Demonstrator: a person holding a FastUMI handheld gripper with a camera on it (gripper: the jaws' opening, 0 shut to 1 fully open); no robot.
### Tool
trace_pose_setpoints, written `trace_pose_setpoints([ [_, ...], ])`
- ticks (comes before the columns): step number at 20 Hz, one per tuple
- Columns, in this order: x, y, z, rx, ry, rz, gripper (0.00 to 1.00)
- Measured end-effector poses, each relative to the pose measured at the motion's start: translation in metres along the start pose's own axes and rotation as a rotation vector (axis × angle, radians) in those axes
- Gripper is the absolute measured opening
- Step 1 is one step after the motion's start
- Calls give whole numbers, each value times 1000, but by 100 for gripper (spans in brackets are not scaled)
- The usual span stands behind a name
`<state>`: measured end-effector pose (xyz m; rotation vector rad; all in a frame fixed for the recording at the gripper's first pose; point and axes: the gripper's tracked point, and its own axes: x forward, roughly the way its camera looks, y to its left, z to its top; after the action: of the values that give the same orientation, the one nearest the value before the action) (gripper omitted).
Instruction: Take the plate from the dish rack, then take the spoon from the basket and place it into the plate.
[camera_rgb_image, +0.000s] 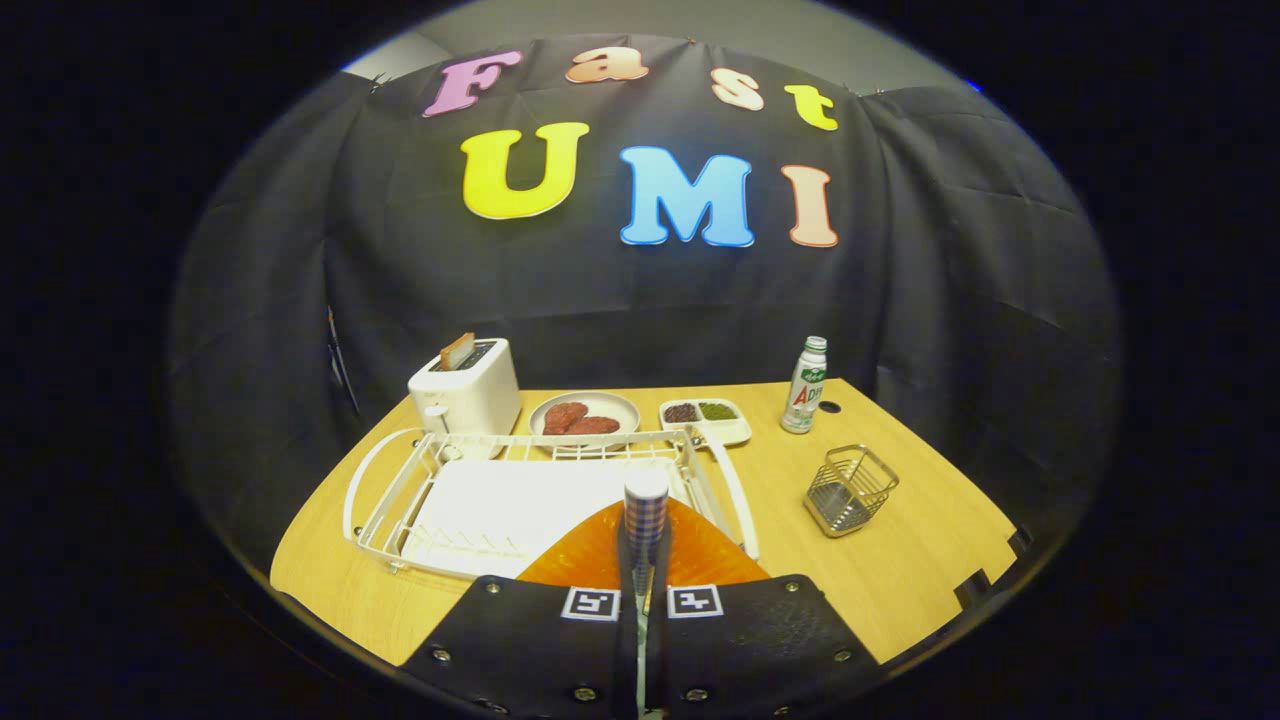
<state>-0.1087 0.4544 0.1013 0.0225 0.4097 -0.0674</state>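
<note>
The tongs (641, 590) are clenched on a spoon (645, 520), both fingers pressed against its handle so that the spoon stands upright between them, its patterned end pointing up. Directly below and just ahead of the fingers lies an orange plate (590, 560), resting on the wooden bench (900, 570) in front of a white rack (520, 500). The rack itself holds no plate now. To the right, well apart from the plate, a wire basket (850, 490) stands with nothing in it. Beyond the rack are a toaster (465, 385), a dish (585, 412) with reddish patties, a small tray (705, 420) and a bottle (805, 385).

Judging from this, the plate is out, the spoon is lifted, and only the drop remains. The risks: the spoon is held on end, so letting go from this height could make it topple, bounce off the plate's sloped rim and skid onto the bench or against the rack. The grip is on a narrow handle, so it could also twist or slip early. Lowering too hard could tip or push the plate toward the rack.
</note>
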Motion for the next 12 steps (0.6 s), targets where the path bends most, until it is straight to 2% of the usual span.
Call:
trace_pose_setpoints([
  [6, -8, 52, -30, -49, 10, 71, 3],
  [8, -10, 60, -37, -66, 10, 73, 3],
  [12, -13, 62, -45, -72, 7, 46, 10],
])
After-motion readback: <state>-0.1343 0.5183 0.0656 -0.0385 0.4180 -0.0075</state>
